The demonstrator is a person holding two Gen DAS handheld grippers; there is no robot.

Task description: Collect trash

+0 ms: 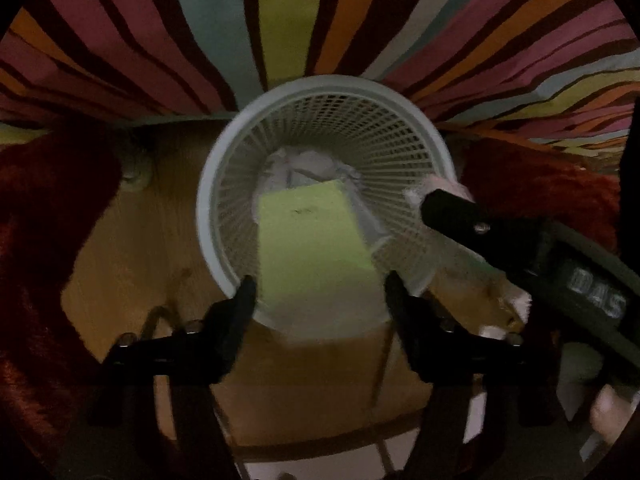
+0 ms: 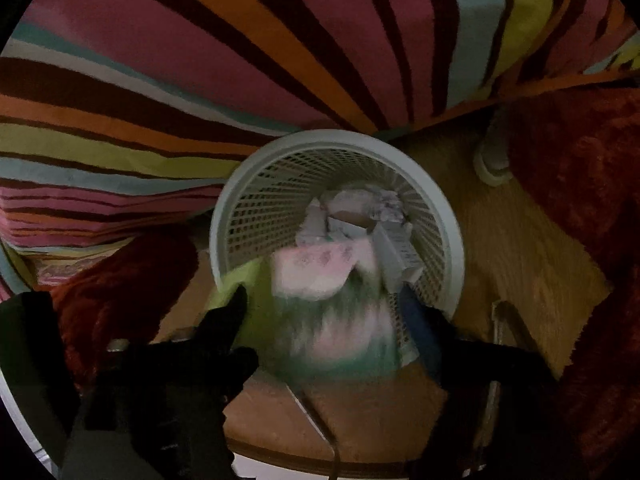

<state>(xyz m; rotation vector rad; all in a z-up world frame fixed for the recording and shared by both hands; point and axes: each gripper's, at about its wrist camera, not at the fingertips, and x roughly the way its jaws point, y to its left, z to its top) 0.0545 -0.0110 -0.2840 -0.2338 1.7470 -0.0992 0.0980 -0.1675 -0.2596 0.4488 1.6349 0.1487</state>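
Note:
A white mesh bin (image 1: 224, 184) stands on the wooden floor, with crumpled paper (image 1: 304, 164) at its bottom. A lime-green box (image 1: 312, 236) hangs blurred over the bin's near rim, between the fingers of my left gripper (image 1: 320, 294). The jaws stand apart and the box looks loose. In the right wrist view, a blurred pink, white and green packet (image 2: 320, 276) drops over the bin (image 2: 452, 216) between the spread fingers of my right gripper (image 2: 326, 308), which do not press on it. One of the right gripper's black fingers (image 1: 452, 216) reaches over the bin's right rim.
A striped bedcover (image 1: 280, 20) hangs just behind the bin. A dark red shaggy rug (image 1: 48, 208) lies on both sides of the bare wooden floor (image 1: 132, 264). A round white fitting (image 2: 492, 164) sits at the bed's foot.

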